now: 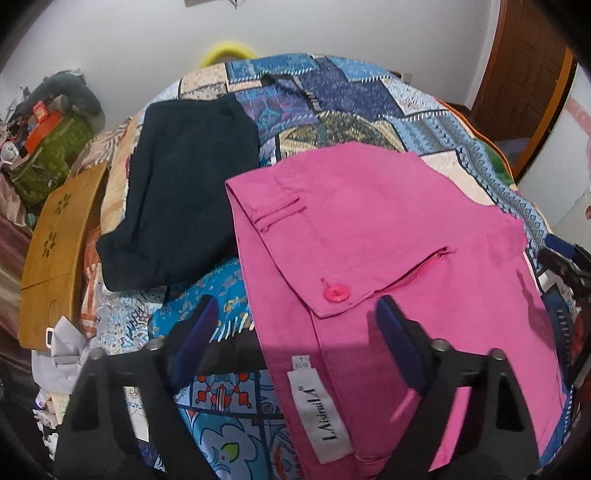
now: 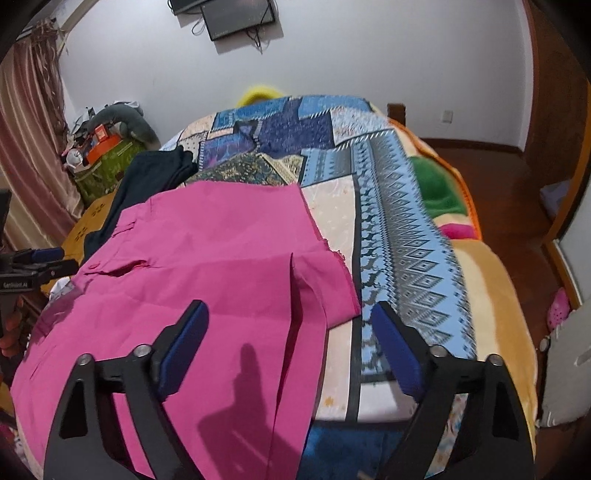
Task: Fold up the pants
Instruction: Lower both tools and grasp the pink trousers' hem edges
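Both sets of jaws stand apart, gripping nothing. The left gripper (image 1: 295, 332) straddles the waistband edge of the pink pants (image 1: 388, 240) on the bed (image 1: 351, 96); the right gripper (image 2: 291, 332) straddles their far edge. Probably best to pinch both layers squarely before lifting.

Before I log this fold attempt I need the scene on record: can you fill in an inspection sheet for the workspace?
Surface: bed under a patchwork cover.
Job's things: pink pants spread flat, waistband flap turned over, label showing.
Clutter: dark garment beside the pants; brown board; green bag.
Grippers: left gripper and right gripper open above the pants, nothing held.
Cables: wires under the wall screen.
Surroundings: curtain, wooden floor.
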Action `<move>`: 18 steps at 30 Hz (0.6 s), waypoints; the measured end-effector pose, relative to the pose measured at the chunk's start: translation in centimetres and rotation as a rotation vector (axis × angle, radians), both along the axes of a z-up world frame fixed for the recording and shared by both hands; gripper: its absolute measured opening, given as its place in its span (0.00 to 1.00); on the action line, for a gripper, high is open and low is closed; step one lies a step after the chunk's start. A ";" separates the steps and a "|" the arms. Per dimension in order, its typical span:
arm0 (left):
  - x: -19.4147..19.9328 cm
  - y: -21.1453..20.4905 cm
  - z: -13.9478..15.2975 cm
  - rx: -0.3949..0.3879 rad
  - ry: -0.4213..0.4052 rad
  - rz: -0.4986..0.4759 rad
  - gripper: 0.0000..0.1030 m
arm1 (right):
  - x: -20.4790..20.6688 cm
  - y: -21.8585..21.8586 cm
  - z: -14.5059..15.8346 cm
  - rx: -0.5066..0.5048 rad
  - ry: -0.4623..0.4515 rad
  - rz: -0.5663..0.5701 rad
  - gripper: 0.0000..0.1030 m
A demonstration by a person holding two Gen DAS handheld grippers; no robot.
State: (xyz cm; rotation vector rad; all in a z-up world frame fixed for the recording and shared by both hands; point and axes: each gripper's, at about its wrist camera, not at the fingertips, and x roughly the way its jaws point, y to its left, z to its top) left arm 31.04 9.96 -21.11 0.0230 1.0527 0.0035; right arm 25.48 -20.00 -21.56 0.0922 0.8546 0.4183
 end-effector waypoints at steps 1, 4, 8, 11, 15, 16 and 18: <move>0.0 0.1 -0.1 -0.012 0.014 -0.006 0.73 | 0.4 0.0 -0.1 0.002 0.005 0.008 0.77; -0.1 0.2 -0.2 -0.067 0.045 -0.020 0.57 | 1.2 0.1 -0.2 0.001 0.011 0.033 0.68; -0.2 0.0 0.0 -0.136 0.084 -0.036 0.42 | 2.2 0.2 -0.4 0.003 0.030 0.073 0.52; 0.1 -0.3 -0.2 -0.155 0.117 -0.039 0.42 | 2.6 0.9 -0.5 0.004 0.044 0.102 0.47; 0.8 0.1 -1.7 -0.215 0.199 -0.021 0.41 | 3.4 1.7 -1.1 -0.028 0.052 0.124 0.46; 0.8 0.2 -1.9 -0.224 0.204 -0.020 0.40 | 3.5 1.9 -1.4 -0.033 0.061 0.130 0.45; 1.0 0.0 -1.9 -0.240 0.203 -0.042 0.30 | 3.8 2.0 -1.7 -0.035 0.078 0.132 0.41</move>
